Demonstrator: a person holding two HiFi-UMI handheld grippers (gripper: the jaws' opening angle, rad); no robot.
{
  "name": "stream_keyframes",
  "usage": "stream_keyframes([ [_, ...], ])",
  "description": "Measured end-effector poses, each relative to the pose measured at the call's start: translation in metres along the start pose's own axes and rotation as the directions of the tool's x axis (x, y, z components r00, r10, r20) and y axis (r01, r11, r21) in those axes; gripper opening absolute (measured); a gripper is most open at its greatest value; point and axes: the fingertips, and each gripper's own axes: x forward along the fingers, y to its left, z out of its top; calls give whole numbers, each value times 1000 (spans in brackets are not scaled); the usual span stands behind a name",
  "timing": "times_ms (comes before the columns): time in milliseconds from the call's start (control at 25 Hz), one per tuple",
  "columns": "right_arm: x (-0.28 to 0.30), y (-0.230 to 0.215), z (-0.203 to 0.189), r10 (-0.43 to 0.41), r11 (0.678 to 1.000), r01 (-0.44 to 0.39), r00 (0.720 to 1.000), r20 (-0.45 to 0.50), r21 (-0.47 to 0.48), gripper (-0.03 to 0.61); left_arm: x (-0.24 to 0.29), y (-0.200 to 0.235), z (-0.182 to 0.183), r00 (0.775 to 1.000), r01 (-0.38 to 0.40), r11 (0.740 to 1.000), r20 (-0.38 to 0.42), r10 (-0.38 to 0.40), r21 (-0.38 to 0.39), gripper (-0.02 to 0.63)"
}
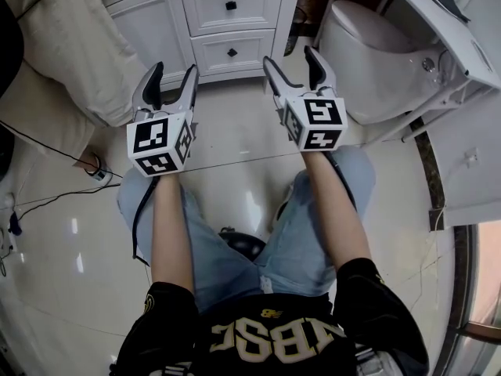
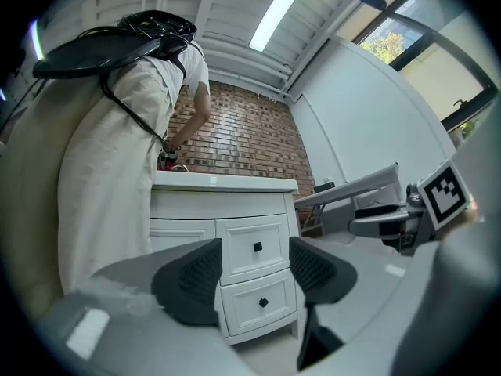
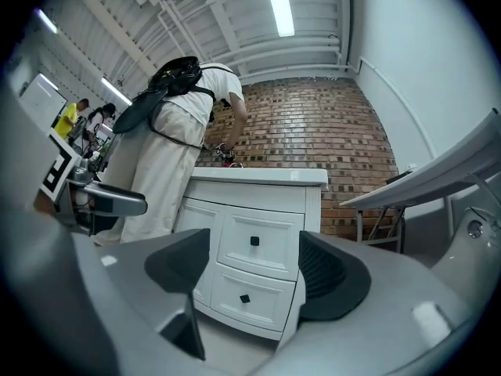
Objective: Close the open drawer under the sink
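My left gripper (image 1: 174, 73) and right gripper (image 1: 290, 57) have smooth pale grey plastic shells; their pads (image 3: 322, 272) are matt black and ribbed. The floor (image 1: 227, 131) is glossy pale tile that mirrors light. The vanity (image 1: 153, 26) looks like white-painted wood with a satin finish, its knobs (image 1: 231, 5) matt black. The wall (image 3: 313, 124) is rough brick.

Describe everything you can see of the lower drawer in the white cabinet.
The lower drawer is a white, painted-looking panel front with a raised frame and one small black square knob at its centre. It sits directly below the upper drawer, at the bottom of the cabinet, just above the floor. It looks flush with the front, so shut. Nothing touches it.
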Motion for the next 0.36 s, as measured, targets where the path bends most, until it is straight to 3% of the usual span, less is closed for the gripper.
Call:
stream_keyframes([
  [360,-1,-1,13,7,999,-8,1000,28,36,344,-11,6,-4,1000,7,998,-27,-5,56,268],
])
